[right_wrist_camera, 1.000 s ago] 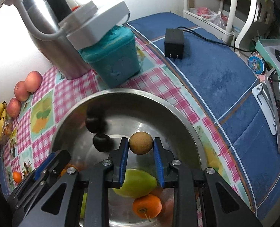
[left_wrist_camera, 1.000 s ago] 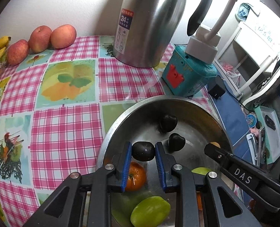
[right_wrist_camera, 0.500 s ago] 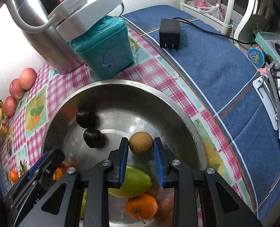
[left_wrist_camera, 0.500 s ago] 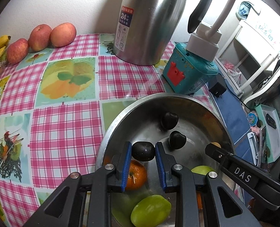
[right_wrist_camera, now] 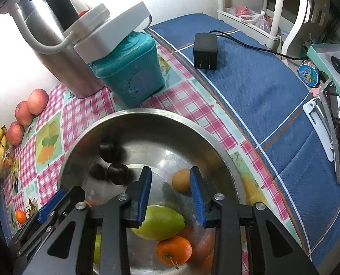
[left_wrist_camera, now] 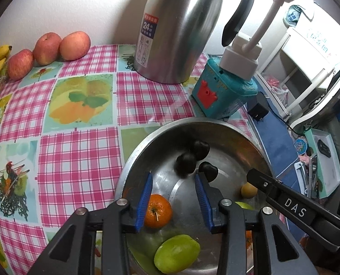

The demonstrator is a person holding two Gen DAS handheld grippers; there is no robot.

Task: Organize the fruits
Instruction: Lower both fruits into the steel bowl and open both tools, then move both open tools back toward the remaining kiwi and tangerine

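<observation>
Both claws hang over the steel bowl (left_wrist_camera: 133, 160) on the bench. The left claw (left_wrist_camera: 173, 198) stands open and empty; its dark plum (left_wrist_camera: 185, 165) now lies just beyond its tips. The right claw (right_wrist_camera: 171, 191), jaws just opened, has let go the brown fruit (right_wrist_camera: 181, 180), which rests against its right jaw, fallen since the earlier frame

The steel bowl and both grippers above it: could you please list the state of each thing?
Left gripper: jaws just opened, nothing held.
Right gripper: jaws just opened, nothing held.
Round dark plum: released, blurred, beside two others.
Small tan round fruit: free in the bowl.
Steel bowl: upright, holding fruit.
</observation>
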